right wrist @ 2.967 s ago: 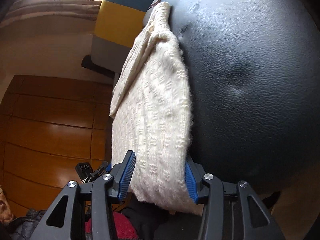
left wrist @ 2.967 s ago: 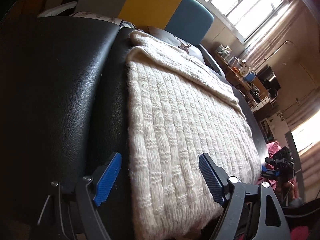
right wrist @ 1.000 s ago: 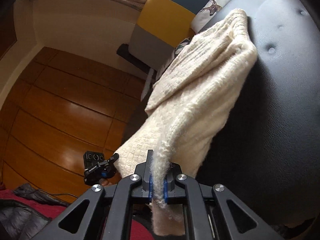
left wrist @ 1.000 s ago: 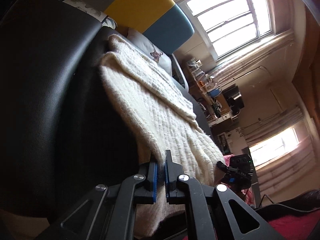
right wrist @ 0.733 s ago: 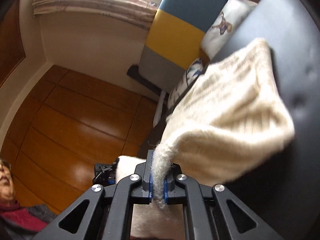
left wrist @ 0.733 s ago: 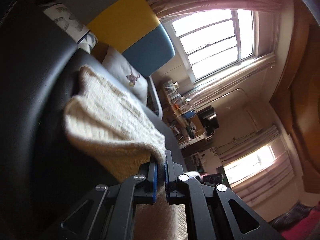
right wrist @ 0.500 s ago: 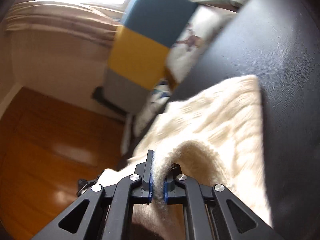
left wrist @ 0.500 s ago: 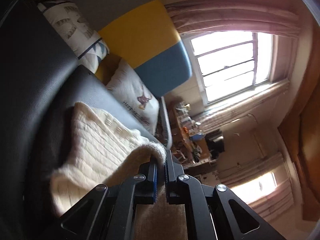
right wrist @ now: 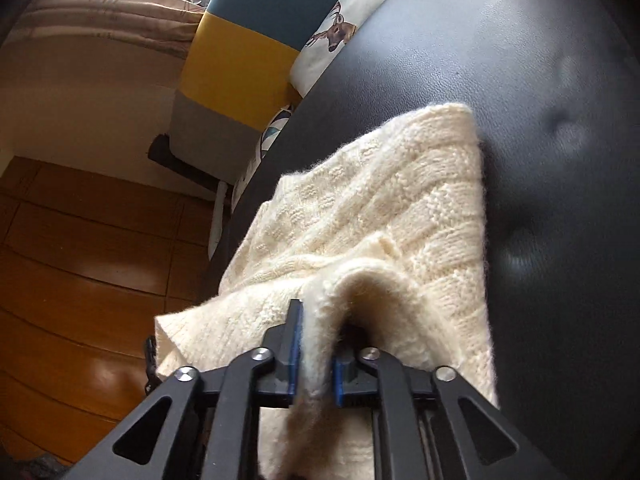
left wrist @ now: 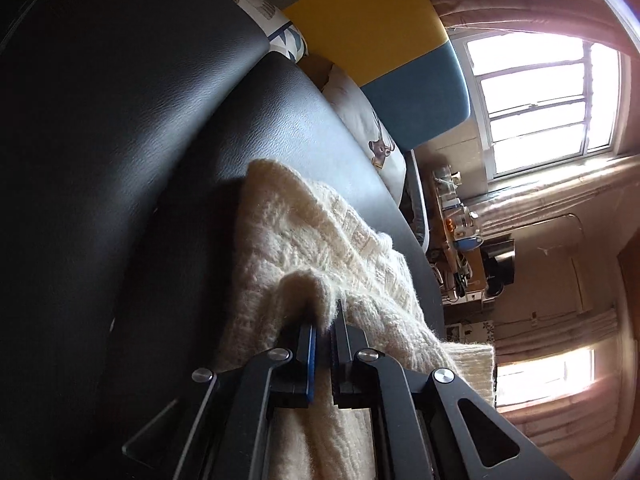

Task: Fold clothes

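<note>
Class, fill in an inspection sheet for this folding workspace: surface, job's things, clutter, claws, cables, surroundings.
Surface: black leather sofa seat, dimpled, bare beyond the knit.
Job's things: cream knitted sweater, lying part-folded on the seat, near edge lifted.
Clutter: deer-print cushion at the seat's far end.
Claws: left claw and right claw each shut on a pinch of sweater edge.
Cables: nothing seen.
Surroundings: yellow, blue and grey chair back, wooden floor, window, crowded shelf.
</note>
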